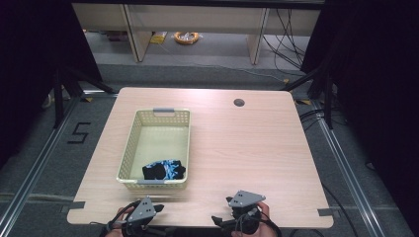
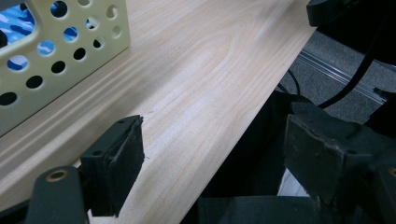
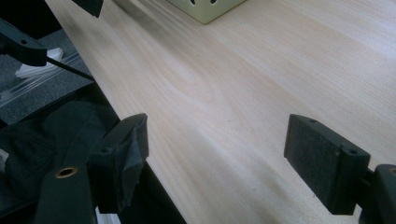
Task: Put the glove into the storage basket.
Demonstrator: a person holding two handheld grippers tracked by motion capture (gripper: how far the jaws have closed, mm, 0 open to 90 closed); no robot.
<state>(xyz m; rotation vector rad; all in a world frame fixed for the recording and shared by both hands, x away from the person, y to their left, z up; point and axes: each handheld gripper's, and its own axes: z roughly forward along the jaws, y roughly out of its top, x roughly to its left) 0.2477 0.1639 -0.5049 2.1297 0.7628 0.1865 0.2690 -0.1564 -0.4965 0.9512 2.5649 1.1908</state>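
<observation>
At the near edge of the table (image 1: 237, 148) we held both grippers low, well apart from each other. Our left gripper (image 1: 143, 213) had its jaws wide apart with nothing between them, and in the left gripper view it (image 2: 212, 154) hung over the table edge, near the basket (image 2: 56, 56). Our right gripper (image 1: 242, 212) also had its jaws apart and empty, above bare wood. The black and blue cloth (image 1: 164, 170) lay inside the pale yellow basket (image 1: 129, 143), at its near end, apart from both grippers.
</observation>
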